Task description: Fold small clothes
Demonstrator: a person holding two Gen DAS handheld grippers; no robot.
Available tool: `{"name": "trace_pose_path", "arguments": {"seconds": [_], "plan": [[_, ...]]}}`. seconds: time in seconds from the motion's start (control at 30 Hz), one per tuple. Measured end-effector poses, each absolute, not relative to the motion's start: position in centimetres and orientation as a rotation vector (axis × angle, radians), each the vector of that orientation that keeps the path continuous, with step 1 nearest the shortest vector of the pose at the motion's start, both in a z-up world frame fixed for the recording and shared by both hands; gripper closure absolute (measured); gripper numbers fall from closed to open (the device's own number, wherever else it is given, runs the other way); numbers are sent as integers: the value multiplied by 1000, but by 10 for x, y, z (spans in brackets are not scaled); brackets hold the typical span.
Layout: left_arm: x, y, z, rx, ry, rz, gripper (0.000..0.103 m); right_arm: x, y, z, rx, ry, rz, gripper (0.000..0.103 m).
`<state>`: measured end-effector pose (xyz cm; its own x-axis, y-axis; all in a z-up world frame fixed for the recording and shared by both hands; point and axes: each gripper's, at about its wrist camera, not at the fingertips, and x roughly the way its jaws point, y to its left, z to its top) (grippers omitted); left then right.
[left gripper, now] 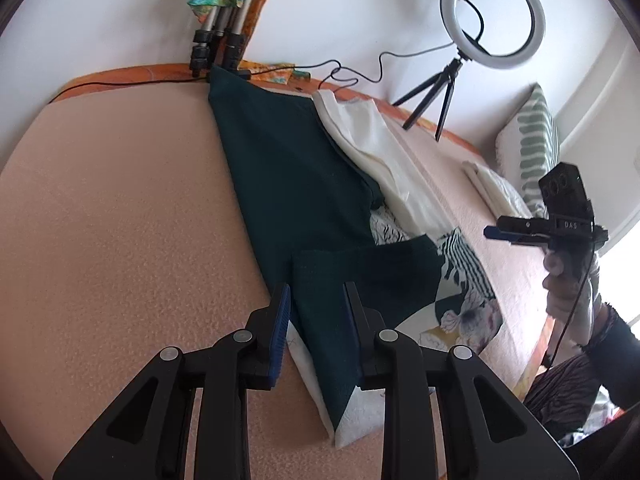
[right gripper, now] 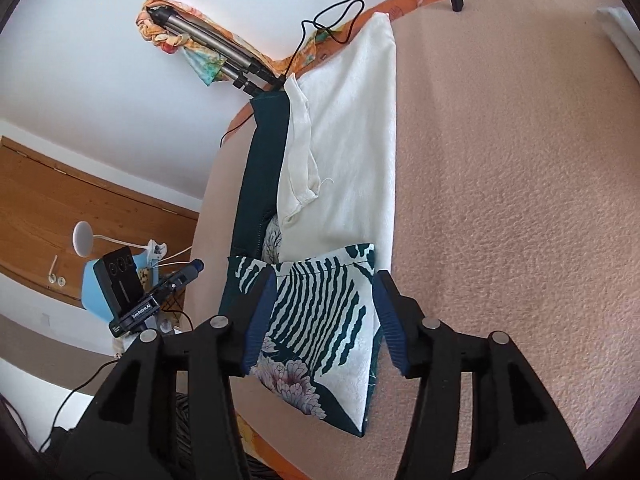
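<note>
A dark green garment lies stretched along the pink bed, with a white garment beside it and a striped, flowered cloth partly under both. My left gripper is open just above the green garment's folded near end. My right gripper is open over the striped cloth, empty; it also shows in the left wrist view, held above the bed's right side. The green garment and white garment lie beyond it.
The pink bedspread has an orange border. A ring light on a tripod stands at the back right, folded tripods and a cable at the back. Pillows lie right. A lamp stands off the bed.
</note>
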<state>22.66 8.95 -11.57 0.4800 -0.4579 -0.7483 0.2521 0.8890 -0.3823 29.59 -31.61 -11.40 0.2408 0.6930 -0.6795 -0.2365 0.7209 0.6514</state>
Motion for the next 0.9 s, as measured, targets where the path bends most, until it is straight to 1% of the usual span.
{"name": "trace_pose_path", "arguments": {"seconds": [0.23, 0.43, 0.5, 0.63, 0.7, 0.8, 0.9], "plan": [[238, 70, -130, -151, 1015, -435, 79, 289, -298, -119, 261, 1132, 642, 51], [240, 62, -139, -123, 1037, -435, 79, 291, -282, -122, 153, 1121, 638, 52], [240, 61, -139, -114, 1035, -431, 79, 292, -278, -124, 138, 1125, 639, 55], [239, 60, -139, -108, 1028, -424, 79, 292, -272, -128, 116, 1133, 640, 57], [238, 59, -140, -98, 1021, -420, 79, 292, -269, -130, 92, 1133, 631, 62], [237, 59, -139, -97, 1014, -409, 79, 290, -266, -130, 58, 1123, 620, 66], [237, 60, -138, -77, 1009, -371, 79, 287, -264, -129, 43, 1116, 618, 66]]}}
